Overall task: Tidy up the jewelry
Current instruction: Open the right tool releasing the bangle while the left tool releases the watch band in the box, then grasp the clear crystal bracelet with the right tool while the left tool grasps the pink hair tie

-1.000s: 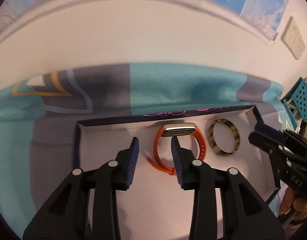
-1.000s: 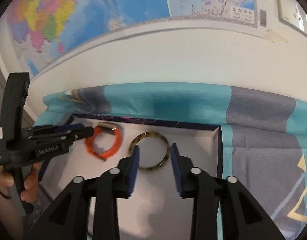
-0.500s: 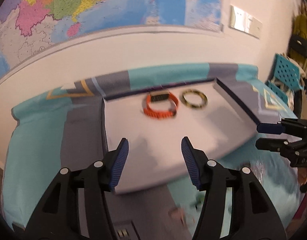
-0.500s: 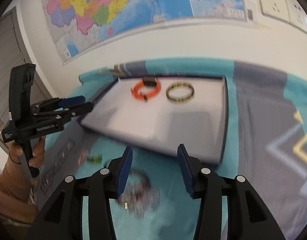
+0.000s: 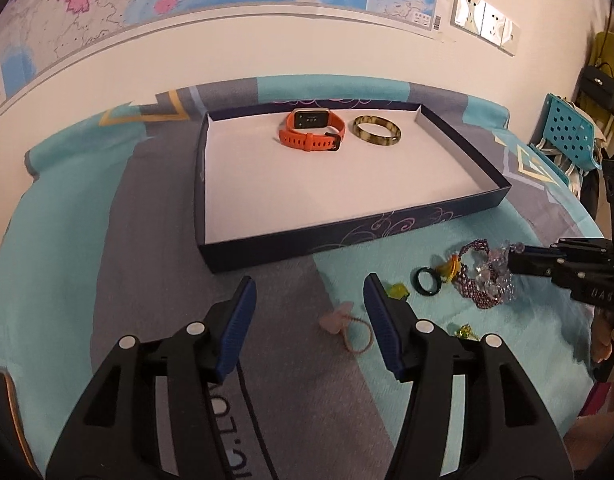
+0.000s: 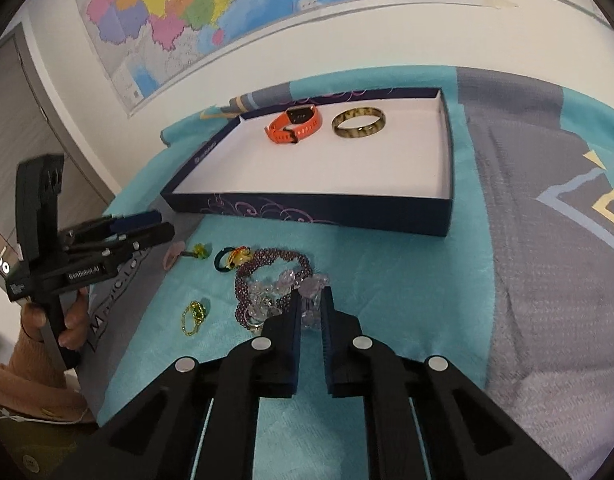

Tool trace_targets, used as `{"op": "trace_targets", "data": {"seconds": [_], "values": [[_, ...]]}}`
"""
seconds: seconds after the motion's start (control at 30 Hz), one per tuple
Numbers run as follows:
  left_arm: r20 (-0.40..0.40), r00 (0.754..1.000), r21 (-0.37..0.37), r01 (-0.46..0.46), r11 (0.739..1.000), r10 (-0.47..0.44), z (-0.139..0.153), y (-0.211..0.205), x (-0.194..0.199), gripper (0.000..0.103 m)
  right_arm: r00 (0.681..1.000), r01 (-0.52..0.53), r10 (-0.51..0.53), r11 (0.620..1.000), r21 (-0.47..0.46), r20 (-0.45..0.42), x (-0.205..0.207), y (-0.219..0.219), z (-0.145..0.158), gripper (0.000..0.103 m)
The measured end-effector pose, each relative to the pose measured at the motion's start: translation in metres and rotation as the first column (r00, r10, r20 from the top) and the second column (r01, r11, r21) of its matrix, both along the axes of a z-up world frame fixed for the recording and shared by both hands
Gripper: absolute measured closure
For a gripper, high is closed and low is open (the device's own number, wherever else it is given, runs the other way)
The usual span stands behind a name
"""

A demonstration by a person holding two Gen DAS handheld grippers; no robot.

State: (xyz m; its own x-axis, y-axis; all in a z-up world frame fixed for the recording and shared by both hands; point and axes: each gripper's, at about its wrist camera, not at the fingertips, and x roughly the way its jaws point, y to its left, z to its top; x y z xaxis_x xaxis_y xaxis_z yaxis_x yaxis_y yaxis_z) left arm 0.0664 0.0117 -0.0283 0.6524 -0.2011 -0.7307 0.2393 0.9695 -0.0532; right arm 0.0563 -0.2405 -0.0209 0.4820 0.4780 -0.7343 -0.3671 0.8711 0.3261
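Note:
A dark blue tray point(image 5: 387, 228) point(image 6: 347, 208) holds an orange watch point(image 5: 313, 130) point(image 6: 293, 124) and a mottled bangle point(image 5: 377, 142) point(image 6: 359, 133) at its far end. In front of it lie loose pieces: a purple bead bracelet point(image 6: 267, 260), a clear bead bracelet point(image 6: 283, 280) point(image 5: 491, 268), a dark green ring point(image 6: 218, 260) point(image 5: 418, 280) and a pink hair tie point(image 5: 339, 320). My right gripper point(image 6: 311, 296) point(image 5: 511, 258) is closing, its pads on the clear beads. Over the pink hair tie, my left gripper point(image 5: 307, 304) point(image 6: 159, 226) stands open, holding nothing.
A teal and grey cloth point(image 5: 107, 220) covers the table. A small yellow-green chain point(image 6: 193, 316) and a yellow-green piece point(image 5: 399, 291) lie near the ring. A wall with a map point(image 6: 187, 8) runs behind. A teal perforated chair point(image 5: 571, 136) stands at the right.
Both grippers pulled back from over the tray to the loose jewelry in front of it. The left jaws widened. The right jaws closed onto the clear beads.

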Motion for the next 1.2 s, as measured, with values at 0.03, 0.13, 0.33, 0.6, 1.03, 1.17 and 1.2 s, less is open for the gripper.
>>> {"op": "trace_targets", "data": {"seconds": [0.03, 0.13, 0.33, 0.6, 1.03, 1.17, 1.2], "values": [[0.0, 1.0, -0.002, -0.002, 1.0, 0.002, 0.0, 0.0, -0.001, 0.048, 1.0, 0.006, -0.006, 1.0, 0.008, 0.006, -0.002, -0.003, 0.002, 0.095], [-0.001, 1.0, -0.01, -0.003, 1.0, 0.003, -0.001, 0.002, -0.005, 0.048, 0.999, 0.026, -0.027, 0.999, 0.042, 0.024, -0.005, -0.011, 0.009, 0.095], [-0.005, 1.0, -0.003, 0.01, 1.0, -0.01, -0.005, 0.002, -0.011, 0.048, 0.997, 0.026, -0.032, 0.996, 0.088, 0.071, -0.012, -0.019, 0.028, 0.095], [-0.004, 1.0, -0.003, 0.03, 1.0, -0.03, -0.005, 0.001, -0.017, 0.048, 0.989, 0.011, -0.029, 0.992, 0.128, 0.142, -0.018, -0.022, 0.058, 0.095], [-0.045, 0.997, 0.025, 0.07, 0.997, -0.069, -0.016, -0.001, -0.022, 0.048, 0.994, 0.107, -0.109, 0.992, 0.063, 0.027, -0.013, -0.041, 0.013, 0.095], [-0.053, 0.994, 0.049, 0.096, 0.994, -0.093, -0.018, -0.011, -0.015, 0.05, 0.992, 0.125, -0.127, 0.991, 0.054, 0.028, -0.015, -0.044, 0.012, 0.089], [-0.053, 0.994, 0.055, 0.099, 0.994, -0.096, -0.019, -0.013, -0.013, 0.051, 0.991, 0.13, -0.131, 0.99, 0.047, 0.026, -0.015, -0.045, 0.011, 0.087]]}}
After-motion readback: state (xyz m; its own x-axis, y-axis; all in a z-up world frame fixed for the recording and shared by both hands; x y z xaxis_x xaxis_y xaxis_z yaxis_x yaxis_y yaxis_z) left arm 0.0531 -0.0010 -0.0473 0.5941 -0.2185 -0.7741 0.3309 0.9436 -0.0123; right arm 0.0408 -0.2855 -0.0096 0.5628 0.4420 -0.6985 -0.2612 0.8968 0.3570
